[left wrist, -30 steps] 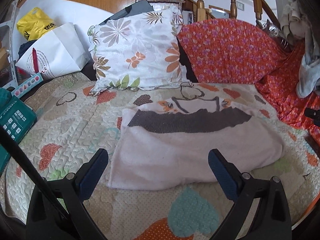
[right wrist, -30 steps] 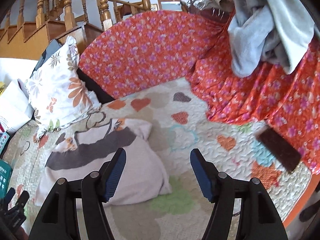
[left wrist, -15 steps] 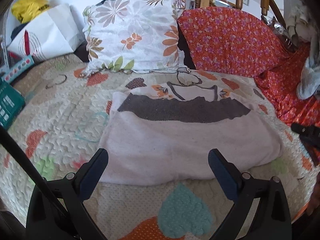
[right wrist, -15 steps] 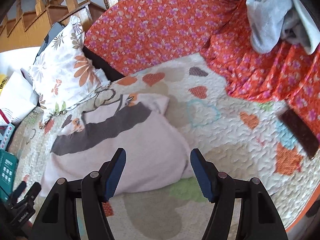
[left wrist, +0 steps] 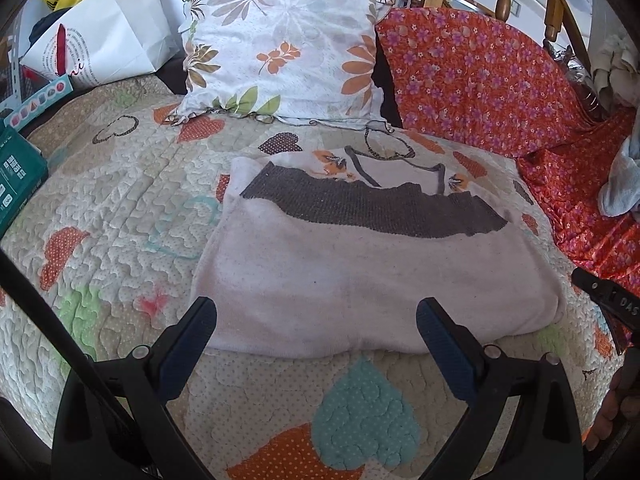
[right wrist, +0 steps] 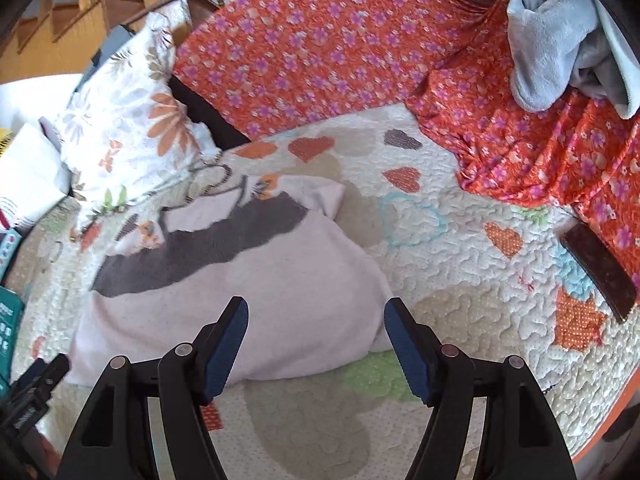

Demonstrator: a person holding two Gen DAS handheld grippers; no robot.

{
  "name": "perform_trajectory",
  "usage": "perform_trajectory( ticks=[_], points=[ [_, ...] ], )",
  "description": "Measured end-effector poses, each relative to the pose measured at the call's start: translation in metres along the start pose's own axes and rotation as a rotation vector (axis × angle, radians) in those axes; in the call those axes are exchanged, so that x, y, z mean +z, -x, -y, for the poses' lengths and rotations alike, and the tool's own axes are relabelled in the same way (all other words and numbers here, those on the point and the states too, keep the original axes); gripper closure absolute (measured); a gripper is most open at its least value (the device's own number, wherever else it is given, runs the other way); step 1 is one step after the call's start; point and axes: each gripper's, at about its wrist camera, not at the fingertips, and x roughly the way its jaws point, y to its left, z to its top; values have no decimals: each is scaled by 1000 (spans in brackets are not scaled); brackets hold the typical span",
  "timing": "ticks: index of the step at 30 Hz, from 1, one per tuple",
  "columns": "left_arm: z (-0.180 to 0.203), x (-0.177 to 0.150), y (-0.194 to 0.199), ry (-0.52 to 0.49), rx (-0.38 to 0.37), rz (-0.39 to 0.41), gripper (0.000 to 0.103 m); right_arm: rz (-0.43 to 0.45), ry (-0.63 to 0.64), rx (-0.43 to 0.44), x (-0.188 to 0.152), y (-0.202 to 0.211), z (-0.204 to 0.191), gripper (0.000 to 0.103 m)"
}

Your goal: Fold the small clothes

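A small pale pink garment [left wrist: 360, 272] with a dark grey band and orange print lies folded flat on the heart-patterned quilt [left wrist: 120, 208]. It also shows in the right wrist view [right wrist: 248, 292]. My left gripper [left wrist: 316, 320] is open and empty, its fingers just above the garment's near edge. My right gripper [right wrist: 316, 320] is open and empty over the garment's near right corner. The right gripper's tip [left wrist: 608, 300] shows at the right edge of the left wrist view.
A floral pillow [left wrist: 288, 44] leans behind the garment. An orange flowered cloth [right wrist: 340, 40] covers the back and right. A dark flat object [right wrist: 600, 272] lies on the quilt at right. Grey clothes [right wrist: 560, 32] hang at top right. A white bag [left wrist: 100, 36] and green box [left wrist: 16, 176] sit at left.
Both grippers have moved closer to the garment and lower; it now fills more of each view. The garment itself has not moved. Both jaws stay open.
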Motion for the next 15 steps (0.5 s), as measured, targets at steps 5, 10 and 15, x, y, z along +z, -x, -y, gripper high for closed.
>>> perform_trajectory(
  ticks=[5,10,15],
  points=[
    [1,-1,-5,2,-5,-21,3,-41,-46,-74,-3,-21,13,28],
    [3,-5,-11,-1,-2,-47,3,-88,-90,-96,-9,-30,27,28],
    [5,-4,0,-31,4,-5,3,-89,-65,-136,-12,-29,28,28]
  ],
)
